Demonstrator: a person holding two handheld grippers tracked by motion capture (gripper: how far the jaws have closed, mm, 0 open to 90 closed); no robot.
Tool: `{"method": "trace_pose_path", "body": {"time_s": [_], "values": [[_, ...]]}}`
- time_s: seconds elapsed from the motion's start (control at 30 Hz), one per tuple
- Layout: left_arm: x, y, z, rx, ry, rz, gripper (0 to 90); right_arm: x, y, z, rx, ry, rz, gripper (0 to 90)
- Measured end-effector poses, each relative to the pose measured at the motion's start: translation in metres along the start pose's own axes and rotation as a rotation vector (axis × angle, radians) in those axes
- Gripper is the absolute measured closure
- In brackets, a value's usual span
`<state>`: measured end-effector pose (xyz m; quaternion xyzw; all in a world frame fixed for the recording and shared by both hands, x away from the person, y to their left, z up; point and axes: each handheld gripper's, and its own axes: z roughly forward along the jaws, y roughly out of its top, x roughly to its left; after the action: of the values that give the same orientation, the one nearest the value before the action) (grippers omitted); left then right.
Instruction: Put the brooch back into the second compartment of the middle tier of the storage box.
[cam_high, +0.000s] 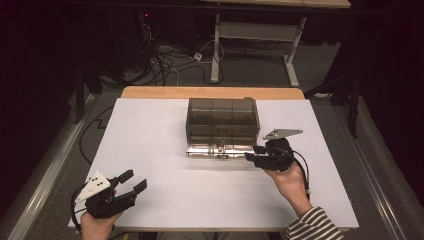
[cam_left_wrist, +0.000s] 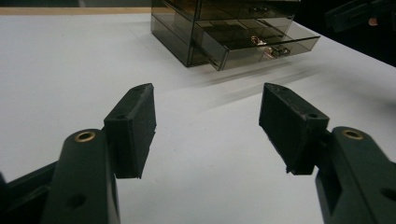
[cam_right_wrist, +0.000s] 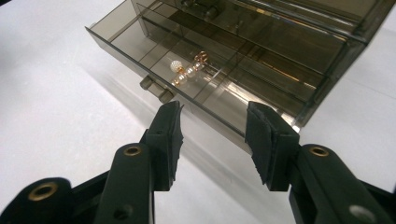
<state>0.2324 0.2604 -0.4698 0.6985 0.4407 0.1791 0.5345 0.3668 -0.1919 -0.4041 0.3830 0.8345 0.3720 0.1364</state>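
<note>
Just ahead of right claw (cam_right_wrist: 212, 123): open drawer (cam_right_wrist: 187, 70), untouched.

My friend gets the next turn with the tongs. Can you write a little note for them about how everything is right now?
Left tongs: open, empty, near the table's front left corner.
Right tongs: open, nothing between them, just in front of the pulled-out drawer.
Smoky drawer box: mid-table, bottom drawer open.
Pearl-and-gold earrings: lying inside that drawer, behind its knob.
Done: drawer out, jewellery in it.
Left, probably: push the drawer shut.
</note>
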Motion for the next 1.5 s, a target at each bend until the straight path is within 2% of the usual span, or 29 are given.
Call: {"method": "trace_pose_path", "body": {"time_s": [0.83,1.13,1.5], "values": [[-0.001,0.0,0.0,0.0,0.003,-0.001,35.5,-0.009,-0.039,-0.03,-0.075,-0.029,0.028,51.0],[-0.001,0.0,0.0,0.001,0.004,-0.001,35.5,-0.01,-0.051,-0.042,-0.114,-0.037,0.043,49.1],[0.0,0.0,0.0,0.001,0.005,-0.003,35.5,-0.009,-0.065,-0.052,-0.135,-0.042,0.049,47.1]]}}
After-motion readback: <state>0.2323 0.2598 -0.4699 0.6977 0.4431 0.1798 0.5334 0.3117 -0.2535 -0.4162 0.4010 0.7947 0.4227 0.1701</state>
